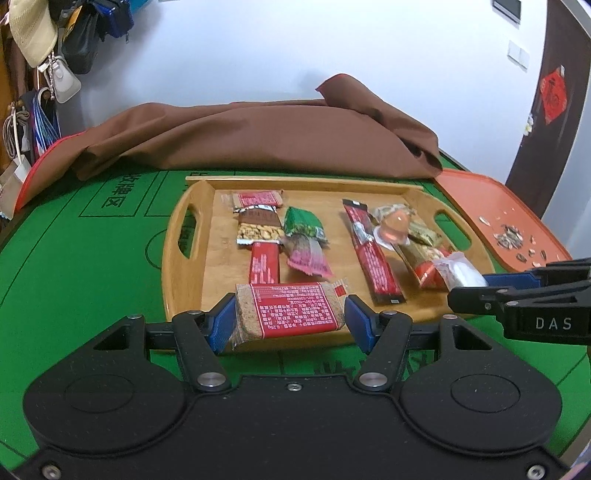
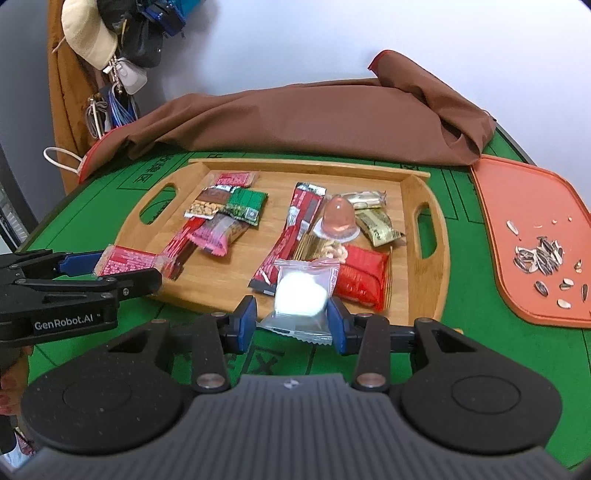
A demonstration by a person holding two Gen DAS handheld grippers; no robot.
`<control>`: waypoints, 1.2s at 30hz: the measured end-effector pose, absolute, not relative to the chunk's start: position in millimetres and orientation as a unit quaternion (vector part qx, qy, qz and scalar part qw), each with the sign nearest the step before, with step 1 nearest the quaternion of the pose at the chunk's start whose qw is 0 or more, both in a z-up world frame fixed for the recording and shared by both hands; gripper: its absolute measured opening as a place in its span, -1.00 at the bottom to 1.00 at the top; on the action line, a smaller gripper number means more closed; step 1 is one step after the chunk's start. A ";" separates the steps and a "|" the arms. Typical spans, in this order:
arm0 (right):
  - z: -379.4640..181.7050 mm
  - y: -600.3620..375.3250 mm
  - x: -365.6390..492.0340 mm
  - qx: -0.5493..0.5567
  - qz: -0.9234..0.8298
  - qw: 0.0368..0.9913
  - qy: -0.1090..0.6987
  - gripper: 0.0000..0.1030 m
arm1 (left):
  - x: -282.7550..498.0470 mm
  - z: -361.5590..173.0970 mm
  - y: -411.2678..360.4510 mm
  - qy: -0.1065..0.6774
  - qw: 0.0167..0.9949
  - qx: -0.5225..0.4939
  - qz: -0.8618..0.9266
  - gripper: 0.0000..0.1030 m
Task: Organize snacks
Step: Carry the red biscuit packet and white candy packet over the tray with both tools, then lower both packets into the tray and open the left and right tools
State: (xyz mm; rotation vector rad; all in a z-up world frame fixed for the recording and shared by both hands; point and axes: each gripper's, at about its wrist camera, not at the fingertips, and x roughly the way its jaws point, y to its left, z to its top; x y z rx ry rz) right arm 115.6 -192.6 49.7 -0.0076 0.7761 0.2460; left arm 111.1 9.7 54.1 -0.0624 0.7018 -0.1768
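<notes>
In the left wrist view my left gripper (image 1: pixel 290 320) is shut on a brown cereal bar with a red label (image 1: pixel 291 310), held crosswise over the near rim of the wooden tray (image 1: pixel 295 181). My right gripper (image 2: pixel 291 325) is shut on a clear packet with a round white snack (image 2: pixel 301 295), just above the tray's (image 2: pixel 306 164) near edge. Each gripper shows in the other's view: the right gripper (image 1: pixel 469 286) with its white packet (image 1: pixel 461 273), and the left gripper (image 2: pixel 127 269) with the bar (image 2: pixel 129 262). Several wrapped snacks lie in the tray, among them a jelly cup (image 2: pixel 338 218) and a green packet (image 1: pixel 303 221).
A crumpled brown cloth (image 1: pixel 258 136) lies behind the tray on the green table mat (image 1: pixel 92 258). To the right sits an orange tray (image 2: pixel 524 206) with sunflower seed shells (image 2: pixel 539 254). Bags and a cap hang at the far left (image 1: pixel 33 33).
</notes>
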 end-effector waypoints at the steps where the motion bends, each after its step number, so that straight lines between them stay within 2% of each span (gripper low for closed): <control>1: 50.4 -192.6 118.3 -0.004 0.119 0.918 0.377 -0.11 | 114.7 54.8 10.5 0.344 0.935 -0.032 -0.085 0.17; 22: 50.8 -191.1 200.7 0.006 0.083 0.907 0.413 -0.11 | 203.7 54.7 26.9 0.372 0.925 -0.058 -0.054 0.17; 36: 34.1 -194.7 237.8 0.013 0.051 0.899 0.434 -0.11 | 236.2 30.1 29.4 0.395 0.916 -0.064 -0.043 0.17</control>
